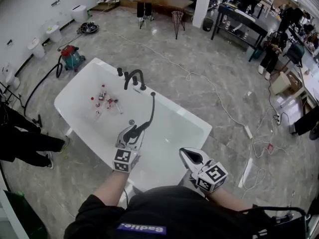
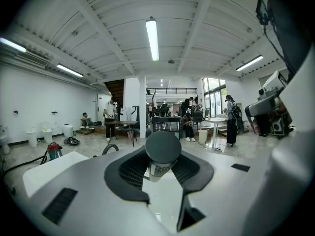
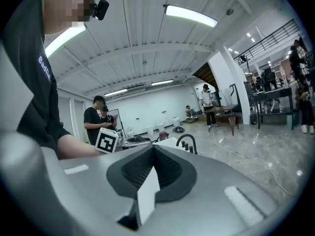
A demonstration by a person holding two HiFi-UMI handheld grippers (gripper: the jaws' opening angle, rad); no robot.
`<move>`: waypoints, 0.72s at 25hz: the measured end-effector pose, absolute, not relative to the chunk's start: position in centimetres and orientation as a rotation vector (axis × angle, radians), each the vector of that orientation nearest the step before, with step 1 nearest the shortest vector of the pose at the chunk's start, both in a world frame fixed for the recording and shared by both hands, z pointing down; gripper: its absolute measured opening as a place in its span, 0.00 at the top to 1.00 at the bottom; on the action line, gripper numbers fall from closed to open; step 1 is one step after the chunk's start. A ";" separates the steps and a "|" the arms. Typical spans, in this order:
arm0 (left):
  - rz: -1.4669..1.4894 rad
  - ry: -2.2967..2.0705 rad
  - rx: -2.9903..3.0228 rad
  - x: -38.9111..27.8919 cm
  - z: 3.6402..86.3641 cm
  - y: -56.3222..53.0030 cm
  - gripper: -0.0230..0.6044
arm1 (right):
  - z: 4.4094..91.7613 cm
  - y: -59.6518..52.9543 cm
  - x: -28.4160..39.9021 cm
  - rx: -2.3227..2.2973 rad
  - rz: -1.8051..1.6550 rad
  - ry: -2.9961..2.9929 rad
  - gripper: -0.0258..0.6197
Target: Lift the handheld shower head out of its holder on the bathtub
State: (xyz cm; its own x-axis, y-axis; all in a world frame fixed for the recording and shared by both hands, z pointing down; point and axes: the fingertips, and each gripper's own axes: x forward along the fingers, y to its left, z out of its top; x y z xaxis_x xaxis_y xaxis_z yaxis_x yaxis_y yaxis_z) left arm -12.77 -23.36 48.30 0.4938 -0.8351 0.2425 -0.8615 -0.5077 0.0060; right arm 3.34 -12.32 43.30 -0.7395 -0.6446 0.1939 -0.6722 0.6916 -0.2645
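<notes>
**Top** (image 1: 164, 203): black, short-sleeved, with the sleeve (image 1: 92, 214) ending well behind the left gripper. A dark blue patch (image 1: 142, 228) with white lettering sits on the front, and there is white lettering on the shoulder too.

**Head camera** (image 3: 101, 8): small and black.

**Left gripper** (image 1: 130, 133): pale grey shell with dark ribbed pads (image 2: 129, 168). Just behind its jaws is a white marker cube (image 1: 124, 160) bearing black squares.

**Right gripper** (image 1: 186, 154): same grey shell with black inner faces. Its own cube (image 1: 212, 177) is mounted just behind it.
</notes>
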 end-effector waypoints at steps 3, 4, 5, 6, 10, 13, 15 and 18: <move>0.250 -1.508 2.583 -14.1 46.7 -21.7 0.75 | 43.0 -12.3 2.1 1.051 0.491 -2.815 0.96; 0.227 -1.517 2.582 -14.5 46.5 -21.1 0.75 | 43.0 -12.2 1.7 1.038 0.490 -2.817 0.96; 0.205 -1.526 2.579 -14.9 46.2 -20.4 0.75 | 43.1 -12.0 1.4 1.026 0.488 -2.820 0.96; 0.185 -1.537 2.571 -15.4 45.8 -19.7 0.75 | 43.1 -11.9 1.0 1.015 0.485 -2.823 0.96; 0.107 -1.574 2.494 -17.2 44.1 -16.9 0.75 | 42.9 -11.6 -0.3 0.988 0.474 -2.831 0.96; 0.057 -1.595 2.478 -18.1 42.6 -15.4 0.75 | 42.6 -11.4 -1.1 0.973 0.471 -2.837 0.96; 0.057 -1.603 2.509 -18.3 41.6 -14.5 0.75 | 42.5 -11.1 -1.6 0.957 0.463 -2.839 0.96; 0.079 -1.601 2.585 -18.1 40.3 -12.8 0.75 | 42.3 -10.5 -2.2 0.942 0.448 -2.845 0.96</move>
State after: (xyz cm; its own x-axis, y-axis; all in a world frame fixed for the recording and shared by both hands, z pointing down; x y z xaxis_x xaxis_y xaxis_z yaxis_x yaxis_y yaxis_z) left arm -18.14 -12.77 40.33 0.4461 -0.8898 0.0962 -0.8949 -0.4425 0.0573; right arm -2.22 -10.50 42.31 -0.8010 -0.5656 0.1960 -0.5985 0.7636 -0.2424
